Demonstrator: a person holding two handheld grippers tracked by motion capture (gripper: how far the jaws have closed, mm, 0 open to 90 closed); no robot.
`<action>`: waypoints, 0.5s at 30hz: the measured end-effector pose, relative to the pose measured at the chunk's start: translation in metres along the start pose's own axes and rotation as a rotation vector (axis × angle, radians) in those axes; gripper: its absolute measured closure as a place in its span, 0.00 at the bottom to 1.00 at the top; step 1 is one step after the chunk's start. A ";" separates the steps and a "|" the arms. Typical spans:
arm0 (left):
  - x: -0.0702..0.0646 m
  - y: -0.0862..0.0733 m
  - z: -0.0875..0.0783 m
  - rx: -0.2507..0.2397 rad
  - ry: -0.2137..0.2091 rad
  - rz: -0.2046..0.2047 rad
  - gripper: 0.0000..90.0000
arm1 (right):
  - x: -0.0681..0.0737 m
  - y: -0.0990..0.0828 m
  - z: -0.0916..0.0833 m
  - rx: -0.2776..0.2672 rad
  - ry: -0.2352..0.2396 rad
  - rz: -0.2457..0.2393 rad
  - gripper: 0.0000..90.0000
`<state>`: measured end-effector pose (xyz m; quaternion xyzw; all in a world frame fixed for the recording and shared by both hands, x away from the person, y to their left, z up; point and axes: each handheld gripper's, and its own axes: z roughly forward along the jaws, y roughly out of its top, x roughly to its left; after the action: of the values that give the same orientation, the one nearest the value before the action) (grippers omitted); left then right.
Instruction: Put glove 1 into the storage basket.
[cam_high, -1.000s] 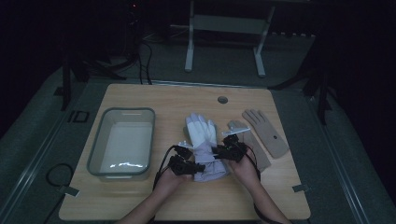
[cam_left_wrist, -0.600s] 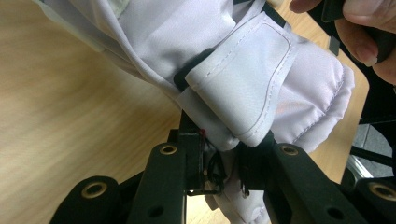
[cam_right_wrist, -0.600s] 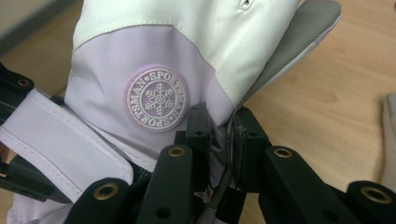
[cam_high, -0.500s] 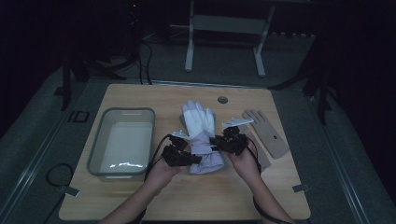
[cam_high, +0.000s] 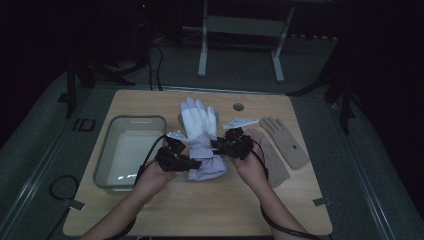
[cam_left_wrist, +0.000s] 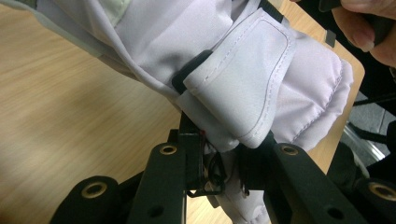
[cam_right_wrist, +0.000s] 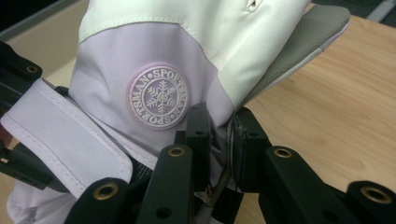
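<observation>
A padded white and lilac ski glove (cam_high: 201, 137) hangs above the middle of the wooden table (cam_high: 165, 212), its fingers pointing away from me. My left gripper (cam_high: 194, 162) is shut on the cuff's left edge; in the left gripper view the lilac cuff (cam_left_wrist: 261, 102) and its strap are pinched between the jaws. My right gripper (cam_high: 218, 146) is shut on the glove's right side. The right gripper view shows fabric squeezed between its pads below a round snowflake badge (cam_right_wrist: 159, 96).
A clear plastic bin (cam_high: 131, 150) stands on the table's left part. Two tan knit gloves (cam_high: 286, 142) lie at the right, one partly under my right hand. A small round hole (cam_high: 238, 107) sits near the far edge. Dark floor and a metal stand lie beyond.
Both grippers have risen together with the ski glove, lifting it off the table and carrying it slightly away from me. The tan gloves and the bin have not moved.
</observation>
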<state>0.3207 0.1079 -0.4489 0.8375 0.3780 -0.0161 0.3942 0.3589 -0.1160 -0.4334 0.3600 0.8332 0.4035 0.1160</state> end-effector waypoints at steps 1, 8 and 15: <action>0.002 -0.001 -0.004 0.003 0.000 -0.001 0.84 | 0.003 0.003 0.002 -0.001 0.002 -0.008 0.88; 0.015 -0.008 -0.031 0.018 0.027 0.000 0.84 | 0.023 0.021 0.016 -0.009 0.029 -0.031 0.88; 0.031 -0.019 -0.061 0.049 0.051 -0.012 0.84 | 0.048 0.039 0.036 -0.004 0.063 -0.052 0.88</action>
<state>0.3138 0.1756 -0.4290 0.8449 0.3922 -0.0064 0.3636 0.3612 -0.0457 -0.4226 0.3252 0.8447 0.4129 0.1010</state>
